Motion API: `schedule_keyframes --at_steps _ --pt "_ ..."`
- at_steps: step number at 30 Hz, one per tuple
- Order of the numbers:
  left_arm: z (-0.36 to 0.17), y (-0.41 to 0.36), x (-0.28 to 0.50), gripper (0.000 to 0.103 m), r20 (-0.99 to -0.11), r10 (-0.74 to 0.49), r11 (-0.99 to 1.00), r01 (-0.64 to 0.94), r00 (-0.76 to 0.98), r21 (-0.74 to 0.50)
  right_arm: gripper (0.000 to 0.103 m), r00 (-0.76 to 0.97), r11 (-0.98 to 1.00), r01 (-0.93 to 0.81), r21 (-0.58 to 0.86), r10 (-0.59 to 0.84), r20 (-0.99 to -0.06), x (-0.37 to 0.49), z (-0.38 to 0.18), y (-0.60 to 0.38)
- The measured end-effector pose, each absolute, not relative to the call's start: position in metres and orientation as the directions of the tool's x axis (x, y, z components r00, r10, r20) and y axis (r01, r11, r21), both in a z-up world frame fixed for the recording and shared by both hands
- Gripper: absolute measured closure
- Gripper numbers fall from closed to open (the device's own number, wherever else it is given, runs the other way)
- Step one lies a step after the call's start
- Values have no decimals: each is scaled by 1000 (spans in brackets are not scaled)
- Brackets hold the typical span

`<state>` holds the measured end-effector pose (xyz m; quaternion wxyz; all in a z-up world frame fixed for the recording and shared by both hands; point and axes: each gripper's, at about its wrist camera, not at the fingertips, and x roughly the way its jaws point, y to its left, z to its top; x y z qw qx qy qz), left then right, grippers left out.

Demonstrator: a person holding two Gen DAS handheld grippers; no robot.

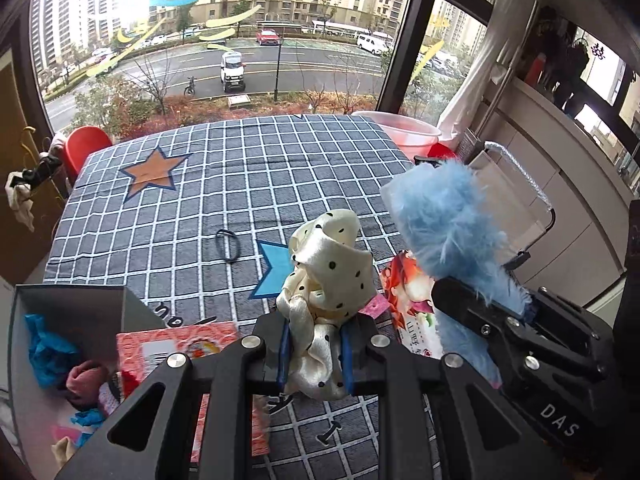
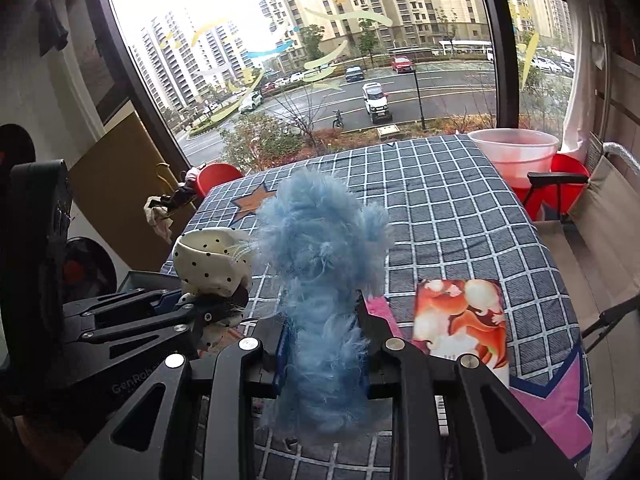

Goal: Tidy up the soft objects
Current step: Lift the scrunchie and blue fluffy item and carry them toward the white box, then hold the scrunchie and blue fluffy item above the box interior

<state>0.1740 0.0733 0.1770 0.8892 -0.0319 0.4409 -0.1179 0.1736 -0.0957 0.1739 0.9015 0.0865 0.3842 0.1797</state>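
My left gripper (image 1: 316, 354) is shut on a cream satin scrunchie with black dots (image 1: 328, 276), which stands up between the blue pads above the checked tablecloth. The same scrunchie (image 2: 212, 264) shows at the left of the right wrist view, held by the left gripper (image 2: 200, 312). My right gripper (image 2: 322, 350) is shut on a fluffy light-blue scrunchie (image 2: 320, 264). In the left wrist view that blue scrunchie (image 1: 448, 224) rises at the right, clamped by the right gripper (image 1: 488, 312). A thin black hair tie (image 1: 227, 245) lies flat on the cloth.
An open grey box (image 1: 76, 308) at lower left holds several soft items, with a red patterned lid or card (image 1: 180, 344) beside it. A cartoon-print card (image 2: 460, 320) lies on the grey checked tablecloth (image 2: 440, 208). A pink tub (image 2: 516, 152), red stools and a folding chair stand beyond the table.
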Motion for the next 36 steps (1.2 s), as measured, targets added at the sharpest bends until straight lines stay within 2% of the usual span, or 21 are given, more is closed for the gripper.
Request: schedule_keyframes --at_steps 8,21,36 --pt "192 137 158 81 -749 -188 981 88 635 -172 76 607 894 -354 275 443 -659 172 181 -47" --pt "182 228 116 81 -742 -120 971 -77 660 -225 76 570 838 -492 235 514 -641 152 192 20" --pt "126 279 62 81 -813 46 965 -235 580 -113 76 412 716 -658 233 601 -685 108 157 99"
